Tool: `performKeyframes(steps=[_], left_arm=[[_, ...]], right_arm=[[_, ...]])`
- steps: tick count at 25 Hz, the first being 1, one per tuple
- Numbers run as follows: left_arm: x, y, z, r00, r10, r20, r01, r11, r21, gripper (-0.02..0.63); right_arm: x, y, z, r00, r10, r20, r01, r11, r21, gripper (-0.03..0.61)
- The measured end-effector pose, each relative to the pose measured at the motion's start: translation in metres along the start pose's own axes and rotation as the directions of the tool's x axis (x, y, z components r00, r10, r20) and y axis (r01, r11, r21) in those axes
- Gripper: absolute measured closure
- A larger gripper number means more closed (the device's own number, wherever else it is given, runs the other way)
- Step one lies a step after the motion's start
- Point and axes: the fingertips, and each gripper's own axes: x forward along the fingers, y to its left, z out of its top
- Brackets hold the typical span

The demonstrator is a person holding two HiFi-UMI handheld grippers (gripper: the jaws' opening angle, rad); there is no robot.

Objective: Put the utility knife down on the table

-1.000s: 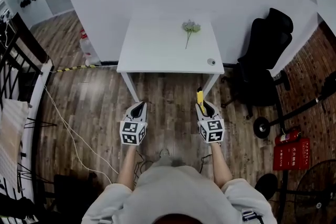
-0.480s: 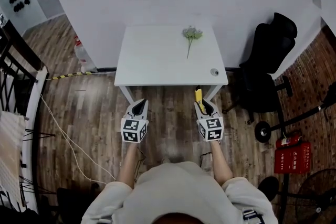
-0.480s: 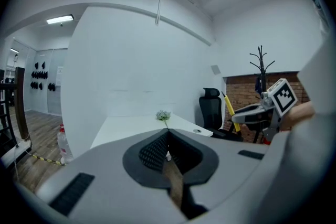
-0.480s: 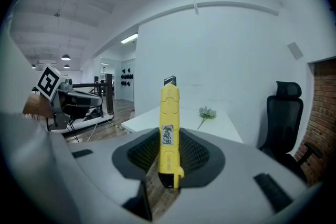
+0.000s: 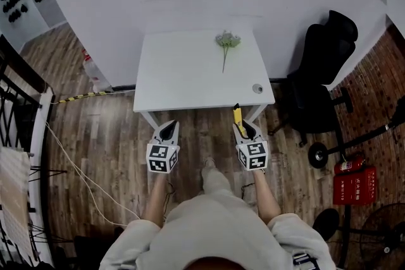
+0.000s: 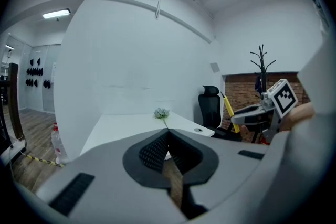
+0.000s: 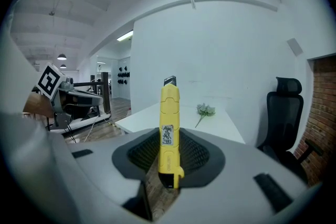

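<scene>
- Since a second ago the utility knife [image 7: 169,123] has come forward with me. Its far end was well short of the table [image 5: 183,73] then, and in the head view it now lies against the near edge, towards the right corner.
- It stands upright, the yellow body rising clear above the pads and the dark tip pointing away from me, towards the wall.
- My right gripper [image 5: 243,129] is clamped on the lower part of that body, one pad on each flat side, and the hold looks square with no slant.
- I judge the carry nearly over and the setting-down not begun, since the knife is still over the wooden floor rather than the tabletop.
- To do it well I should bring the knife in over the bare white surface, tip my gripper forward so the body lies flat, and lower it until it rests along its length.
- Only then should I let the pads part. Letting go any sooner would drop it on its tip or send it sliding off the edge.
- A small round object [image 5: 257,88] sits by the right front corner, near my line of approach, and a flower sprig [image 5: 226,42] lies towards the back. The open middle is the safer spot.
- My left gripper [image 6: 167,136] has its pads together on nothing and hangs level with the right one; it should stay out of the way.
- An office chair [image 5: 319,54] stands to the table's right, well apart from both.
</scene>
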Motion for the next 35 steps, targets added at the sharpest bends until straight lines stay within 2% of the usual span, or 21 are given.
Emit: performKeyframes(steps=[13,26,35], left_arm=[[0.089,0.031,0.025,1.000,-0.008,-0.002,0.008,1.000,0.023,0.607],[0.199,0.093,0.076,0.999,0.036,-0.021,-0.035,0.999,0.020,0.607],[0.263,0.140,0.098,0.997,0.063,-0.038,-0.063,0.998,0.019,0.607]], right_arm=[[0.079,-0.045,0.011,1.000,0.010,-0.012,-0.010,1.000,0.014,0.468],[0.198,-0.101,0.060,0.998,0.064,-0.025,-0.064,0.998,0.013,0.468],[0.278,-0.127,0.091,0.995,0.099,-0.027,-0.099,0.995,0.019,0.468]])
